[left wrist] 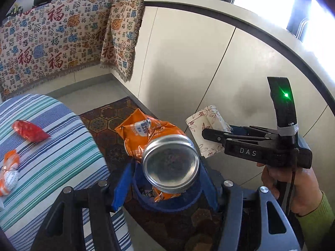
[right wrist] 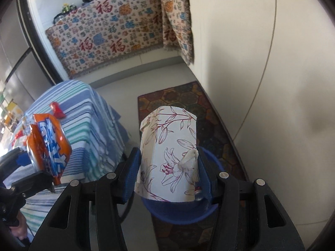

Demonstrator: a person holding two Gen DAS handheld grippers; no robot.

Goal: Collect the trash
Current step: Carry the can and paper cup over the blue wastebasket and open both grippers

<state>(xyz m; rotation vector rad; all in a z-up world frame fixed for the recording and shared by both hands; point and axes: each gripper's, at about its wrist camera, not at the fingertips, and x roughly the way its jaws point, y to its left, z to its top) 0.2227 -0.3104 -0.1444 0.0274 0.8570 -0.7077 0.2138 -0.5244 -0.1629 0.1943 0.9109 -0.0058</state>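
Observation:
My left gripper [left wrist: 167, 188] is shut on a crumpled orange snack bag [left wrist: 138, 133] and a silver metal can [left wrist: 170, 165] whose round base faces the camera. They hang over a round blue bin [left wrist: 167, 208] on the floor. My right gripper [right wrist: 169, 167] is shut on a white tissue box with a purple flower print [right wrist: 167, 144], its blue pads pressing both sides, above the same blue bin [right wrist: 178, 215]. In the left wrist view the right gripper [left wrist: 209, 135] and its box [left wrist: 206, 123] are to the right. The right wrist view has the left gripper [right wrist: 41, 169] with the orange bag [right wrist: 48, 144] at the left.
A table with a blue and green striped cloth [left wrist: 52, 156] stands to the left, carrying a red wrapper [left wrist: 29, 130] and an orange-white wrapper [left wrist: 9, 173]. A dark hexagon-patterned rug [right wrist: 184, 96] lies under the bin. White cabinet doors [left wrist: 188, 62] run along the right; a patterned cloth [left wrist: 52, 48] hangs behind.

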